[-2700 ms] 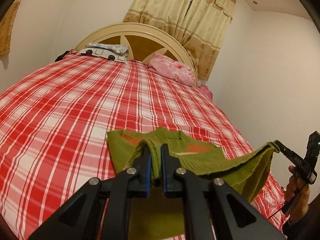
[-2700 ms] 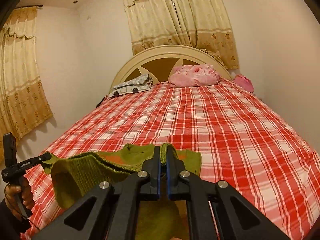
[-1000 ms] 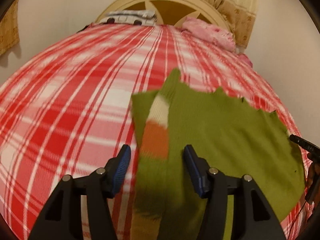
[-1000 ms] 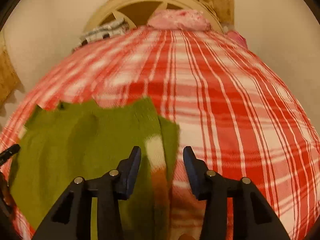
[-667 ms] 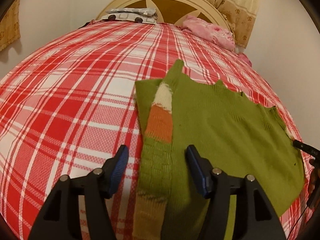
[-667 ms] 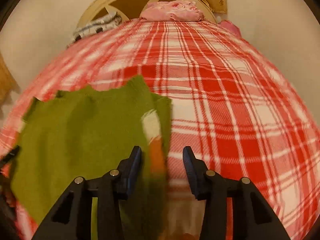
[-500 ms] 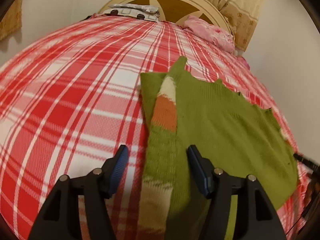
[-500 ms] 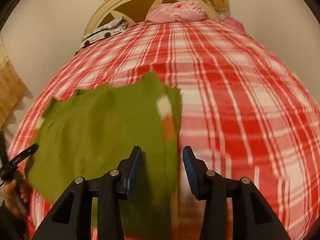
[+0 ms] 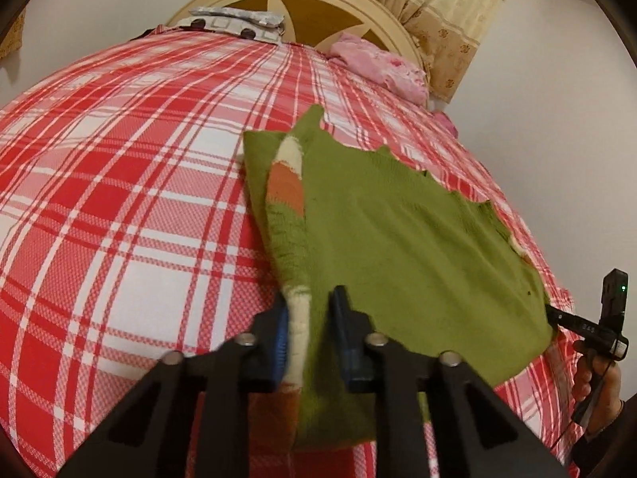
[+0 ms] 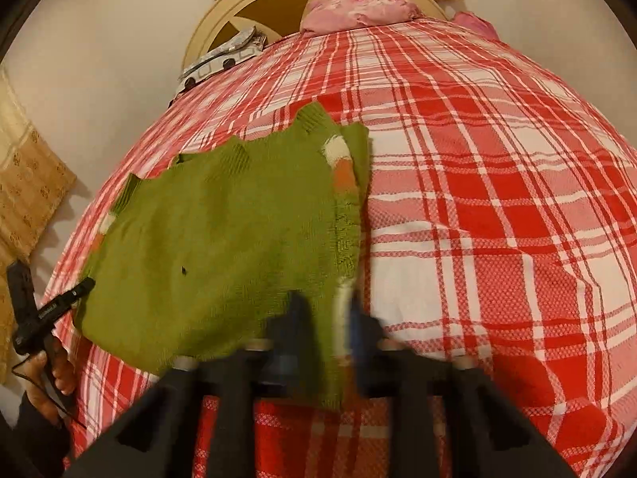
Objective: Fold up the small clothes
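**Left wrist and right wrist views: green sweater flat on the plaid bed, both pairs of fingers straddling a sleeve**

Left wrist first: we see the bed [image 9: 119, 207], covered in a red-and-white plaid sheet, filling most of the frame and running back to a cream, arched headboard [image 9: 302, 4]. Patterned beige curtains [image 9: 446, 12] hang behind it. A pink pillow [image 9: 378, 65] lies at the head on the right, and a folded grey-and-white cloth [image 9: 235, 24] sits at the head on the left.

Our task's thing, the green sweater [image 9: 398, 247], is spread flat on the near part of the bed, towards its right side in this view. Its sleeve [image 9: 286, 199], banded cream, orange and green, is folded in over the left edge of the body and runs back towards us.

Our left gripper [image 9: 308, 322] has its fingers narrowly parted, one on each side of the cream cuff end of that sleeve; they look close to the cloth, but we cannot tell whether they press it. The other gripper's tip shows at the sweater's far right edge.

From the right wrist, the sweater [image 10: 215, 247] lies on the left half of the bed [image 10: 497, 219], with the banded sleeve [image 10: 344, 199] along its right edge. Our right gripper [image 10: 324, 318] is blurred; its fingers stand a little apart, astride the sleeve's near end, and we cannot tell whether they grip.
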`<state>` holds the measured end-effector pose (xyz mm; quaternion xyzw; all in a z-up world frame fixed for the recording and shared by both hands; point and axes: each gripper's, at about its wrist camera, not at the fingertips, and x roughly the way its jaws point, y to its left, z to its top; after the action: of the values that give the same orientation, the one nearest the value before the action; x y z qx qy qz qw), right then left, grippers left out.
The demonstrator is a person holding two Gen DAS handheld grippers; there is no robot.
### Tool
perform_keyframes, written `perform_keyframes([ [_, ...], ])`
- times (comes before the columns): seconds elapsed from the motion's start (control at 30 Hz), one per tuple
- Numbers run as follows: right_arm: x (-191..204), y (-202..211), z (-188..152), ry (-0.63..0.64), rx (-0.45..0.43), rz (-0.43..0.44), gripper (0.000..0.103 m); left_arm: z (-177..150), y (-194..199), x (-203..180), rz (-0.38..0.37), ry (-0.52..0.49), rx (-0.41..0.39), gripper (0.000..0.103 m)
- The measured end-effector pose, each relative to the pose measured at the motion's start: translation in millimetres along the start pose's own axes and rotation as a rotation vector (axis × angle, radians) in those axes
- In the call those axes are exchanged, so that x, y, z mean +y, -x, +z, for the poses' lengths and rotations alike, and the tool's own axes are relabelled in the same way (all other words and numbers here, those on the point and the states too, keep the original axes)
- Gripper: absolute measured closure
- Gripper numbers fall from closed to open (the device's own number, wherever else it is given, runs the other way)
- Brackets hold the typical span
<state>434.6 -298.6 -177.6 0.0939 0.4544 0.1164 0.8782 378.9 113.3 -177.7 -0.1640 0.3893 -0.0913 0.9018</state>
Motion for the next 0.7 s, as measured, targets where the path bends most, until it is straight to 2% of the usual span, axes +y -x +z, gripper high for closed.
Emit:
perform_keyframes([
  [0.23, 16, 41, -7, 0.066, -0.105, 0.005, 0.097, -9, 24, 3, -0.052, 0.028, -0.008, 0.096],
  [0.3, 15, 40, -11, 0.072, -0.090, -0.001, 0.097, -13, 22, 3, -0.040, 0.021, 0.002, 0.096],
  [0.4, 1, 17, -19, 0.038, -0.031, -0.036, 0.097, -14, 10, 7, -0.011, 0.023, 0.023, 0.095],
  [0.47, -11, 8, -23, -0.011, -0.012, -0.017, 0.097, -14, 7, 10, -0.011, 0.035, 0.031, 0.090],
  [0.57, -14, 10, -22, -0.039, -0.030, 0.003, 0.095, -14, 9, 12, 0.013, 0.040, 0.033, 0.075],
  [0.63, -11, 12, -20, -0.030, -0.026, -0.029, 0.086, -14, 13, 12, 0.059, 0.035, 0.026, 0.046],
  [0.7, -7, 20, -18, -0.014, -0.046, -0.073, 0.042, -14, 20, 13, 0.088, 0.033, -0.004, 0.042],
])
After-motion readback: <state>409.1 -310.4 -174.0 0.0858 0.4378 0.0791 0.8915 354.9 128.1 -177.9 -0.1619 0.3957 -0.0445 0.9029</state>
